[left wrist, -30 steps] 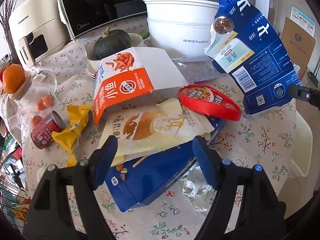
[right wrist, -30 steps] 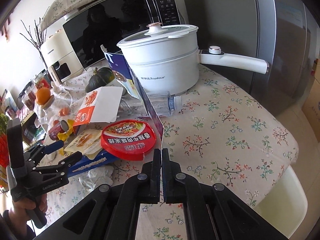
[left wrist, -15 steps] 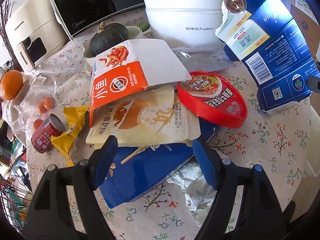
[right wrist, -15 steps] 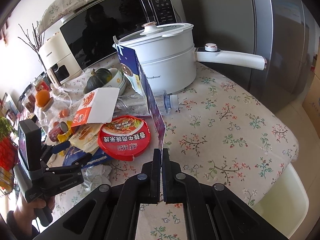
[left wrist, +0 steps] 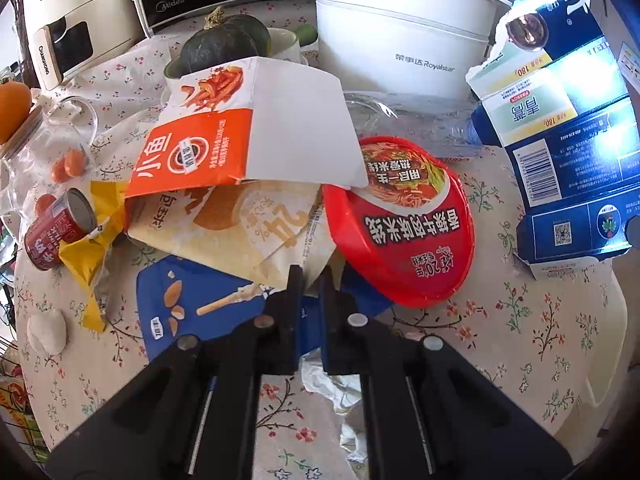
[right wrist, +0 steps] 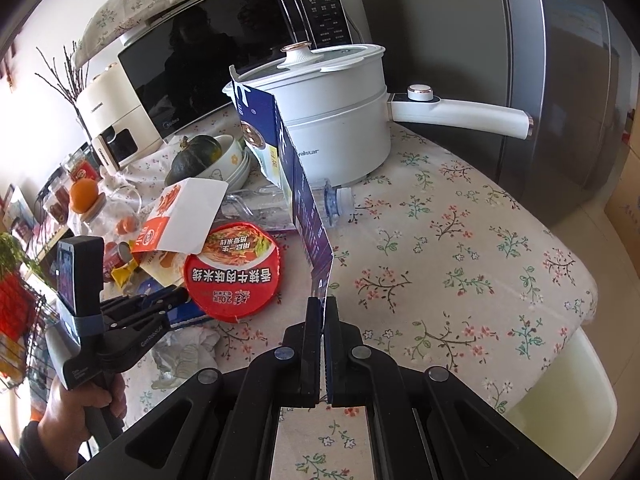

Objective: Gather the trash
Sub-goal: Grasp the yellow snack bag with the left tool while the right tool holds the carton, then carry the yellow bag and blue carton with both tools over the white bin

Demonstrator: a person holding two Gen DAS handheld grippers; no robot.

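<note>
A trash pile lies on the flowered table: an orange-and-white snack box (left wrist: 244,128), a beige snack bag (left wrist: 240,232), a blue wrapper (left wrist: 192,304), a red noodle-cup lid (left wrist: 404,228) and crumpled plastic (left wrist: 340,392). My left gripper (left wrist: 310,280) is closed over the overlapping edges of the beige bag and blue wrapper; it also shows in the right wrist view (right wrist: 160,304). My right gripper (right wrist: 320,308) is shut on a flattened blue carton (right wrist: 296,176), held upright above the table; the carton also shows in the left wrist view (left wrist: 568,128).
A white Royalstar pot (right wrist: 336,120) with a long handle stands behind the pile, with a microwave (right wrist: 208,64) and a cream appliance (left wrist: 76,20) further back. A squash in a bowl (left wrist: 224,40), a red can (left wrist: 56,232), a yellow wrapper (left wrist: 88,256) and a clear bottle (right wrist: 280,204) are nearby.
My left gripper has moved forward onto the pile and shut from wide open onto the bag and wrapper edges. My right gripper has lifted the blue carton higher.
</note>
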